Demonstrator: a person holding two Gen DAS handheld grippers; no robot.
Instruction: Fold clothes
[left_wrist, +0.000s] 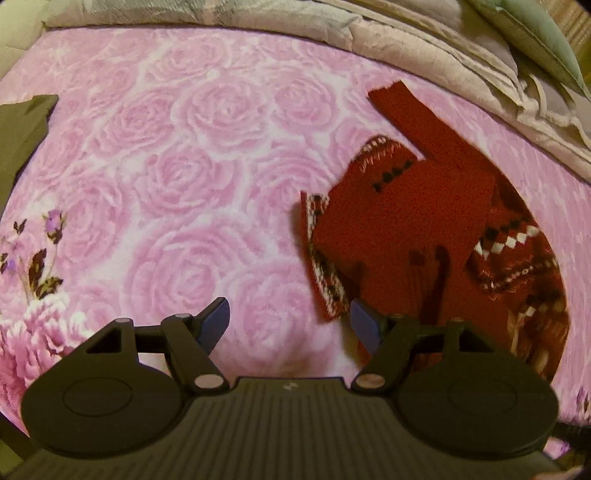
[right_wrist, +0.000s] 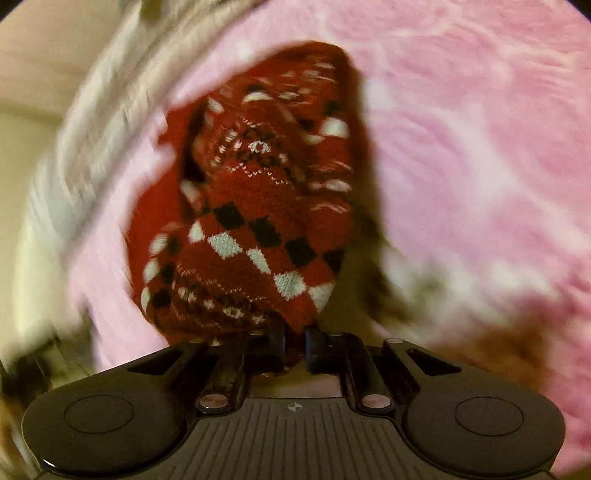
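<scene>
Two grippers, right gripper (right_wrist: 295, 341) pinching red sweater (right_wrist: 266, 229), left gripper (left_wrist: 290, 323) spread.

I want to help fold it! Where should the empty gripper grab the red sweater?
Probably the plain red sleeve of the red sweater, near its free end. It lies flat and stretched out on the pink blanket, clear of the bunched patterned part that the right gripper pinches. The open left gripper should come down from above, fingers across the sleeve.
</scene>
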